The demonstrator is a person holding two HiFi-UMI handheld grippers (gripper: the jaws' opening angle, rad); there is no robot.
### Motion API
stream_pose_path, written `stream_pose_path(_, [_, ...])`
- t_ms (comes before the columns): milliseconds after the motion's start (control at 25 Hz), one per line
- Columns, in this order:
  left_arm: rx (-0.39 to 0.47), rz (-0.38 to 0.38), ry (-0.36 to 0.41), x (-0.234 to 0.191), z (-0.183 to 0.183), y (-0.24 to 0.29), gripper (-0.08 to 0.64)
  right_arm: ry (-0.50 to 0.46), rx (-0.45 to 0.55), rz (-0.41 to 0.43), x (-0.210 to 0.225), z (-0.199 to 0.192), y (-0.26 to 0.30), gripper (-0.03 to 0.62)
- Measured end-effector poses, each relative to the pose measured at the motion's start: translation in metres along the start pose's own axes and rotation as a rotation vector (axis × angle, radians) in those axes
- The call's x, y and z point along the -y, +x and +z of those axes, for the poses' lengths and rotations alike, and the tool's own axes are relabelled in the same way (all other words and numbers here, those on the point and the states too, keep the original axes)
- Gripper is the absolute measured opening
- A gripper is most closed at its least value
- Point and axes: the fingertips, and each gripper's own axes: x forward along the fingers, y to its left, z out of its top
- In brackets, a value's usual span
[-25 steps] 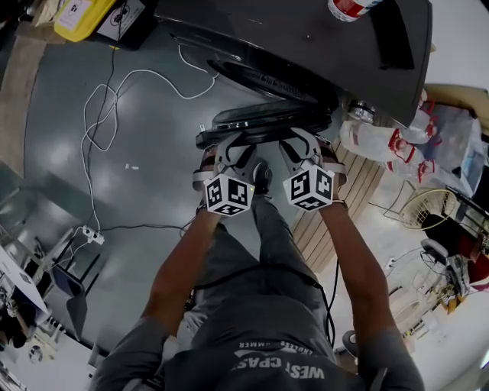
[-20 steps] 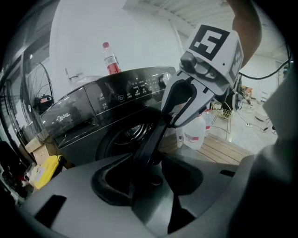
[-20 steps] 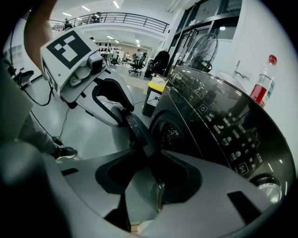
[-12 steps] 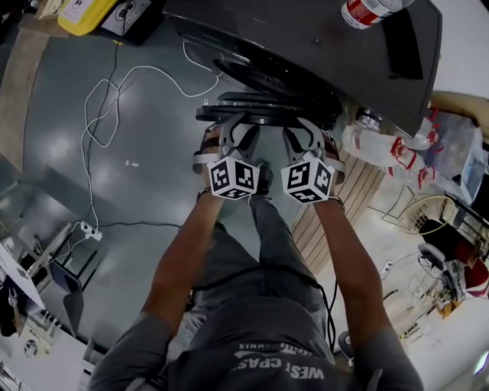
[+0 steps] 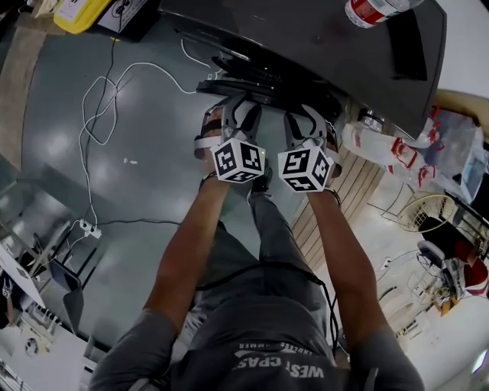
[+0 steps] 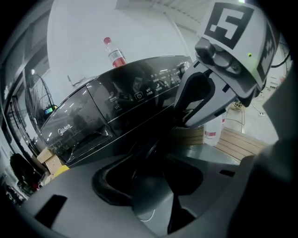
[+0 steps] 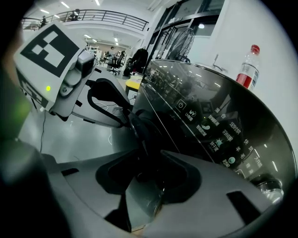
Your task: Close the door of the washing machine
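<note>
A dark front-loading washing machine (image 5: 328,38) fills the top of the head view. Its round door (image 5: 243,84) stands nearly against the front. My left gripper (image 5: 233,113) and right gripper (image 5: 307,122) sit side by side at the door's outer edge. Both have their jaws apart, and the dark door rim (image 6: 145,155) runs into the gap of each. The right jaws have just been closing a little around that rim (image 7: 142,132). I cannot tell whether any pad presses on it. In the left gripper view the right gripper (image 6: 201,100) shows beside the control panel.
A red-capped bottle (image 5: 370,11) lies on the machine's top. A white cable (image 5: 107,84) loops over the grey floor to a power strip (image 5: 85,227). White plastic bags (image 5: 382,141) and a wooden pallet (image 5: 359,191) are at the right. A yellow box (image 5: 76,15) is at the top left.
Both grippers have moved toward the machine, side by side. The door has swung from lying flat open to almost against the machine's front.
</note>
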Motion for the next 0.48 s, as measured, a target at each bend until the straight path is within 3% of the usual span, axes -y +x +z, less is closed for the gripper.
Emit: stream_pose_path(480, [-0.007,0.028,0.006,-0.015,0.014,0.028,0.195,0.047,-0.024,-0.073,0.021,0.001,0.015,0.161])
